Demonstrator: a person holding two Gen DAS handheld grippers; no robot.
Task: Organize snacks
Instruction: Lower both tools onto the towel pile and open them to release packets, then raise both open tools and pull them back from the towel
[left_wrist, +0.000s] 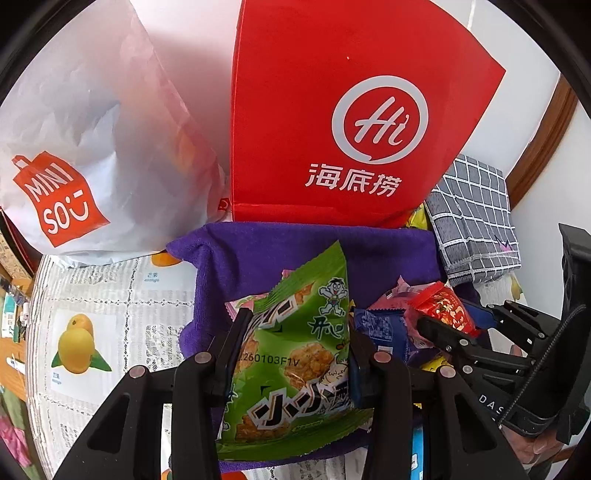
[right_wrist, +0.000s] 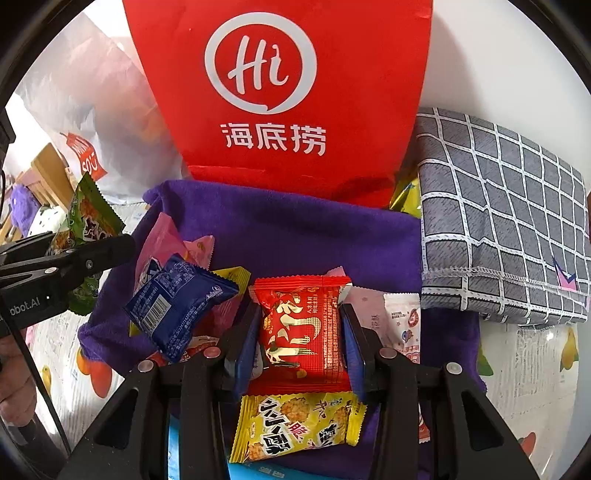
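My left gripper (left_wrist: 297, 328) is shut on a green snack packet (left_wrist: 295, 354), held upright above the purple towel (left_wrist: 258, 254). In the right wrist view my right gripper (right_wrist: 301, 317) is shut on a red snack packet (right_wrist: 303, 332), its blue pads pressing both sides. A yellow packet (right_wrist: 295, 424) lies just below it on the purple towel (right_wrist: 295, 240). A blue packet (right_wrist: 177, 310) and pink packets (right_wrist: 162, 243) lie to the left. The left gripper (right_wrist: 74, 240) with the green packet (right_wrist: 92, 218) shows at that view's left edge. The right gripper (left_wrist: 454, 317) with the red packet (left_wrist: 443, 306) shows at the right of the left wrist view.
A red paper bag (right_wrist: 295, 92) with a white "Hi" logo stands upright behind the towel. A white Miniso bag (left_wrist: 92, 147) stands to its left, and a folded grey checked cloth (right_wrist: 498, 221) lies to its right. A fruit-print tablecloth (left_wrist: 92, 314) covers the table.
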